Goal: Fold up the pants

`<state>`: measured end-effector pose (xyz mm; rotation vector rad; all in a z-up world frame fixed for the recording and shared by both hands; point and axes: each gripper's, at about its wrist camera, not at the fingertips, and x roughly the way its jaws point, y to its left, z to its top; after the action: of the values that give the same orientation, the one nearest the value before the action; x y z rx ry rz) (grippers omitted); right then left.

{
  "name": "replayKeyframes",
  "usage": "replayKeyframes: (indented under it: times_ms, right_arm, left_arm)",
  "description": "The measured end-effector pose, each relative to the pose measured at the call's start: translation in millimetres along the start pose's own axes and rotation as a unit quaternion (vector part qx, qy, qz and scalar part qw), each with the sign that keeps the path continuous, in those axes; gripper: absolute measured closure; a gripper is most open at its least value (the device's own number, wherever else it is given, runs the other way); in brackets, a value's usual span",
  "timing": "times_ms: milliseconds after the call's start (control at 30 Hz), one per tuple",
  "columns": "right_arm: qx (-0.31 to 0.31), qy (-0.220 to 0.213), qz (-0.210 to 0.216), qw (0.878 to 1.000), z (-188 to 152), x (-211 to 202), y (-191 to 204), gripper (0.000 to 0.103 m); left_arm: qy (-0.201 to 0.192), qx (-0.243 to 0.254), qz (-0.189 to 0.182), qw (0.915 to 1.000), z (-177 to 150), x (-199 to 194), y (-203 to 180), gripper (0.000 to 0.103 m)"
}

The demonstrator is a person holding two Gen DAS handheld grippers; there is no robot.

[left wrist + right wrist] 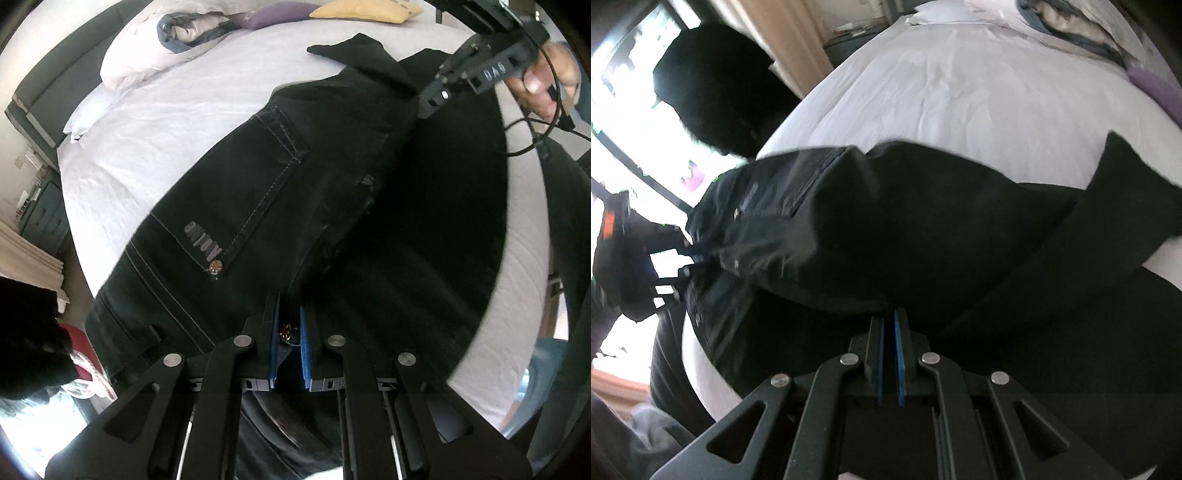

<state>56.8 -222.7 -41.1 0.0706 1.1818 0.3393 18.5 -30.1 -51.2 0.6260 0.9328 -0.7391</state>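
Both tongs (289, 325) (889, 325) pinch black pants (314, 192); pillows (147, 55) beyond on bed (155, 122)

Black left gripper (289, 332), blue pads (306, 347), silver screws, bare-skinned right hand (546, 85)

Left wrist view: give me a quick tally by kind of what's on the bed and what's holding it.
Black pants: 1
Pillows and cushions, white, purple, yellow: 3
Folded grey-trimmed blanket: 1
Tools, left tool and right tool, both clamped on the pants: 2
Total: 7
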Motion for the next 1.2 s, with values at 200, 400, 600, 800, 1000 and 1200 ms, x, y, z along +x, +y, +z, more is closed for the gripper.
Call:
replayKeyframes:
  times_ms: [200,400,600,800,1000,1200]
  right_arm:
    - [-0.048,0.004,-0.035,0.998,-10.7,1.7,18.4,0.097]
    - [-0.074,0.000,-0.058,0.996,-10.7,0.3,20.1,0.097]
    - [-0.105,0.003,-0.075,0.992,-20.3,3.0,29.6,0.097]
    - [-0.086,0.002,-0.080,0.993,-23.4,11.4,24.2,0.097]
    - [-0.103,0.009,-0.101,0.990,-27.7,17.0,26.8,0.097]
    - [-0.119,0.006,-0.116,0.986,-28.5,19.4,33.0,0.097]
  left_arm:
    - [0.003,0.007,-0.002,1.0000,-12.5,-10.4,-4.1,0.095]
    - [-0.003,0.014,-0.001,0.9999,-11.6,-17.6,-8.9,0.095]
    - [-0.004,0.025,-0.010,0.9996,-16.8,-22.8,-11.0,0.095]
    - [-0.005,0.036,-0.023,0.9991,-21.2,-25.2,-19.3,0.095]
    - [-0.006,0.027,-0.031,0.9991,-27.1,-19.7,-19.8,0.095]
    - [-0.011,0.026,-0.029,0.9992,-26.0,-17.6,-14.1,0.095]
